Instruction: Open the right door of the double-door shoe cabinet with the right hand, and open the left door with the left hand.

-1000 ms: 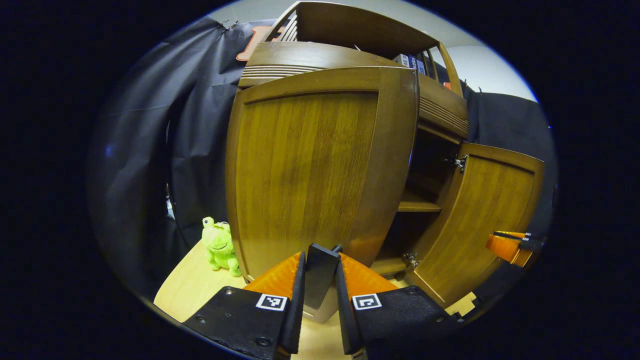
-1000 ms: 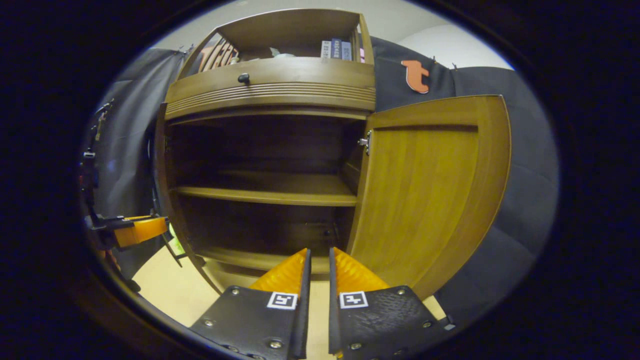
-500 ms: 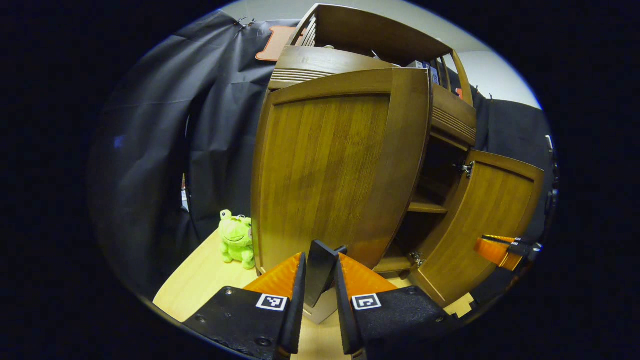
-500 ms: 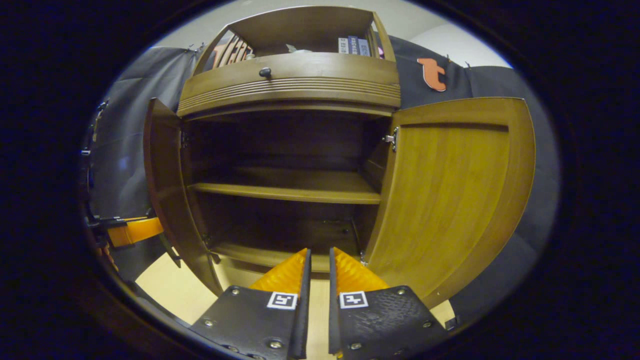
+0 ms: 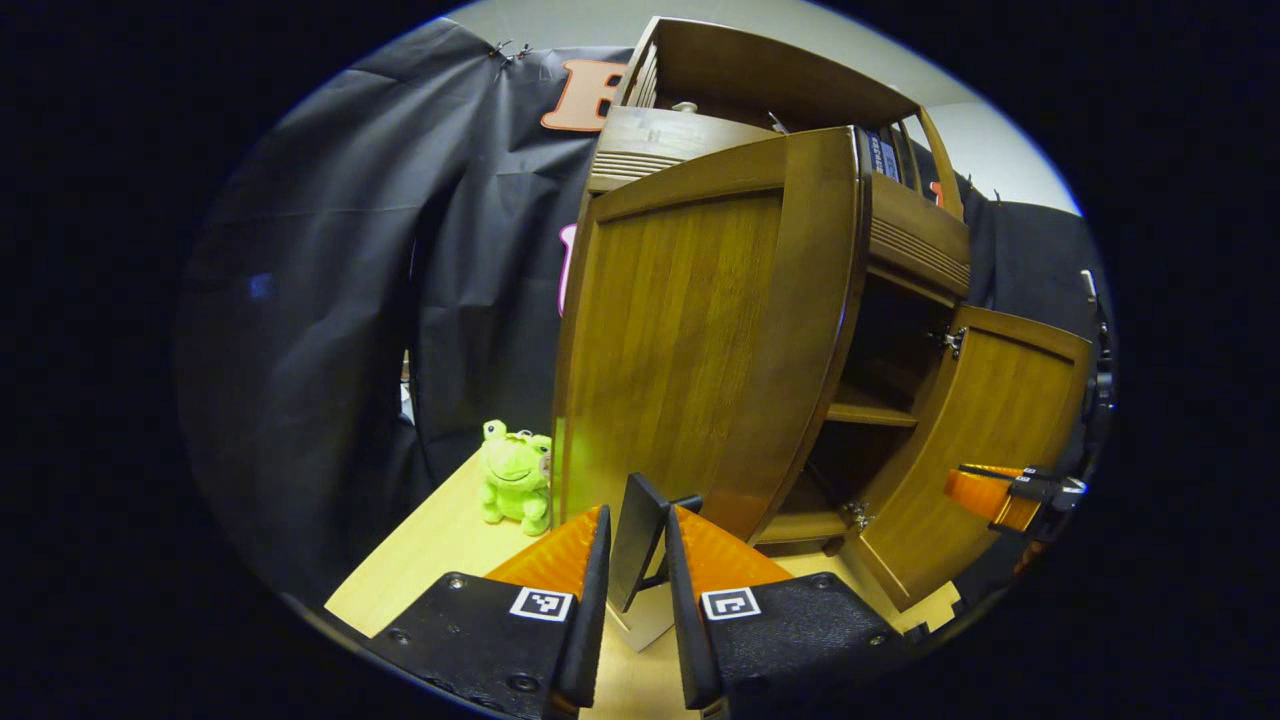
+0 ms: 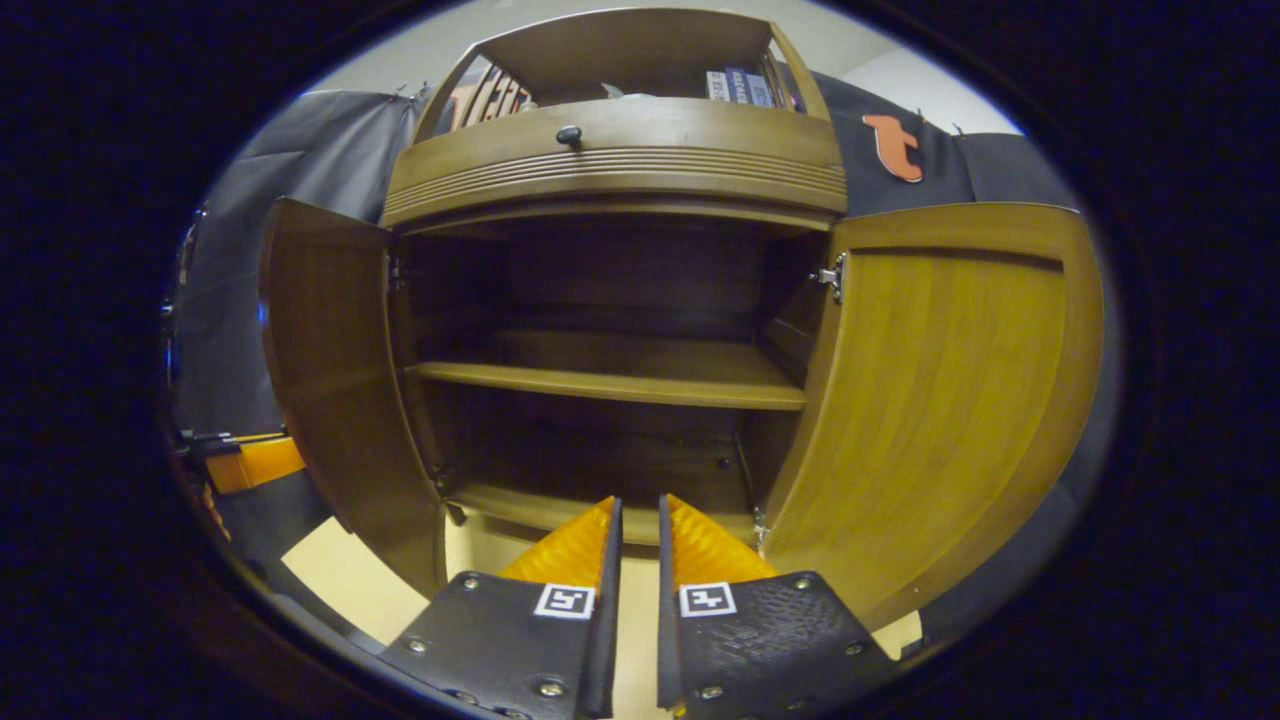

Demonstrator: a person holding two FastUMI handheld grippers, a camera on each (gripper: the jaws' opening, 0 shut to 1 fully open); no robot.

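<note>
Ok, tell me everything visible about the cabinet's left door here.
The left door is a tall panel of brown, glossy wood with a plain frame around a flat grained centre. It stands swung wide open; in the right gripper view its inner face hangs at the cabinet's left side. The left gripper is shut on a dark handle at its lower edge. A green plush frog sits beside it.

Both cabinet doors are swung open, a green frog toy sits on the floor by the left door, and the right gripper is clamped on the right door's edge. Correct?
Not quite. In the right gripper view the right gripper holds nothing, its fingers together, clear of the right door. The left door is open too, and the frog toy sits beside it.
</note>
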